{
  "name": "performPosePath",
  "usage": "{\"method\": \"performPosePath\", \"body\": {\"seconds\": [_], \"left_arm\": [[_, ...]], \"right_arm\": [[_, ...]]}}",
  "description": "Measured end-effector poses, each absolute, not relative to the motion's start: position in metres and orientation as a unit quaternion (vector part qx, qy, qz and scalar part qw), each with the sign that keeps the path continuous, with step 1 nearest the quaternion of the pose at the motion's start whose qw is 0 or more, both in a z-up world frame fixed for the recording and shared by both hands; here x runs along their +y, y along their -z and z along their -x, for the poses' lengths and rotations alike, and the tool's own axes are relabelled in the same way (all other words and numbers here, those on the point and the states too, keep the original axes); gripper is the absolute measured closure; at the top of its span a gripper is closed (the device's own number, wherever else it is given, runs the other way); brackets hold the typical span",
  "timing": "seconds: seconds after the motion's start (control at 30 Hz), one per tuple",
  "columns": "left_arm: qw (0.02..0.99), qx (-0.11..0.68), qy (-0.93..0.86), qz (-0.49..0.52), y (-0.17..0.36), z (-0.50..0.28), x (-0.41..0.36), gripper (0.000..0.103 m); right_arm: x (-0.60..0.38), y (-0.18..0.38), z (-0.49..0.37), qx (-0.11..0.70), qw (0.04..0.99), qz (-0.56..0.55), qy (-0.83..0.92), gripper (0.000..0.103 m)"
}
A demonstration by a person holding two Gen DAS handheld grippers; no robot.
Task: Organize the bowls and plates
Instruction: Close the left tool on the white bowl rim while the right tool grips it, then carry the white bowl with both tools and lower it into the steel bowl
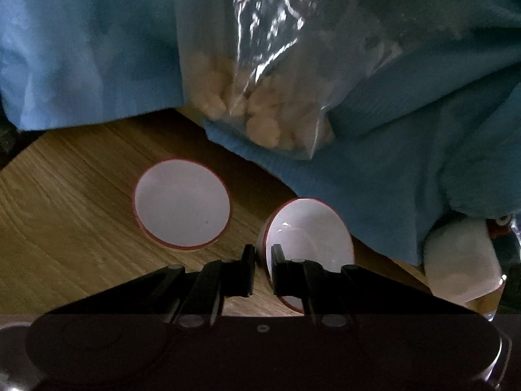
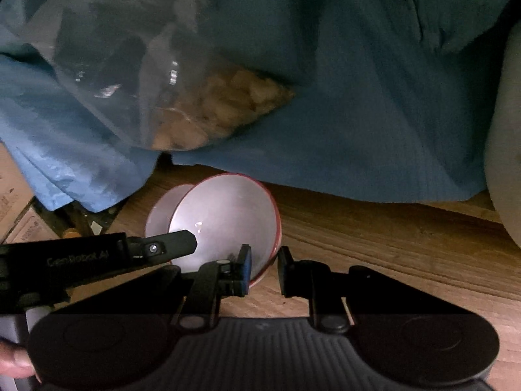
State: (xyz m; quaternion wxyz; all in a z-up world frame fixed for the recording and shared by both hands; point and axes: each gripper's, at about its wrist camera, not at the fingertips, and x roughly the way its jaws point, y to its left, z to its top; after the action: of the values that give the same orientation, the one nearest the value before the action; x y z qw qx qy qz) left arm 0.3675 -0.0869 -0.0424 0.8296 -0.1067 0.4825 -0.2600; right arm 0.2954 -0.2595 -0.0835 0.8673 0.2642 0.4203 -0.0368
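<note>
The left gripper (image 1: 263,270) has its fingers clamped on the rim of a white, red-edged bowl (image 1: 312,231), tilted on its side above the wooden tabletop (image 1: 65,215). The right gripper (image 2: 263,268) pinches the rim of the same bowl (image 2: 228,215) between narrow fingers. A second red-rimmed bowl (image 1: 181,204) sits upright just beside it. Behind them lie a blue cloth (image 1: 81,49) and a clear bag of pale pieces (image 1: 257,75).

Wooden table (image 1: 65,228), pale grain, dimly lit. Blue cloth (image 1: 81,49) heaped at back; clear bag (image 1: 260,65) of pale pieces lying on it.
</note>
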Motion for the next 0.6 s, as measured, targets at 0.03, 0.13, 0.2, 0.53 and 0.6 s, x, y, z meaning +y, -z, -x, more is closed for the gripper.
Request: {"method": "performPosePath", "body": {"seconds": [0.03, 0.13, 0.2, 0.53, 0.6], "left_arm": [[0.832, 0.479, 0.260, 0.107, 0.039, -0.366, -0.084, 0.093], [0.836, 0.470, 0.260, 0.111, 0.031, -0.362, -0.073, 0.093], [0.839, 0.465, 0.260, 0.114, 0.026, -0.357, -0.067, 0.093], [0.845, 0.461, 0.239, 0.128, 0.016, -0.334, -0.016, 0.093], [0.846, 0.462, 0.232, 0.132, 0.017, -0.330, -0.004, 0.093]], "right_arm": [[-0.259, 0.081, -0.294, 0.418, 0.869, -0.264, 0.036, 0.084], [-0.252, 0.072, -0.289, 0.410, 0.874, -0.258, 0.031, 0.084], [-0.248, 0.066, -0.285, 0.406, 0.877, -0.255, 0.027, 0.084], [-0.208, 0.048, -0.274, 0.405, 0.883, -0.236, -0.013, 0.084], [-0.198, 0.046, -0.275, 0.408, 0.883, -0.231, -0.027, 0.084]]}}
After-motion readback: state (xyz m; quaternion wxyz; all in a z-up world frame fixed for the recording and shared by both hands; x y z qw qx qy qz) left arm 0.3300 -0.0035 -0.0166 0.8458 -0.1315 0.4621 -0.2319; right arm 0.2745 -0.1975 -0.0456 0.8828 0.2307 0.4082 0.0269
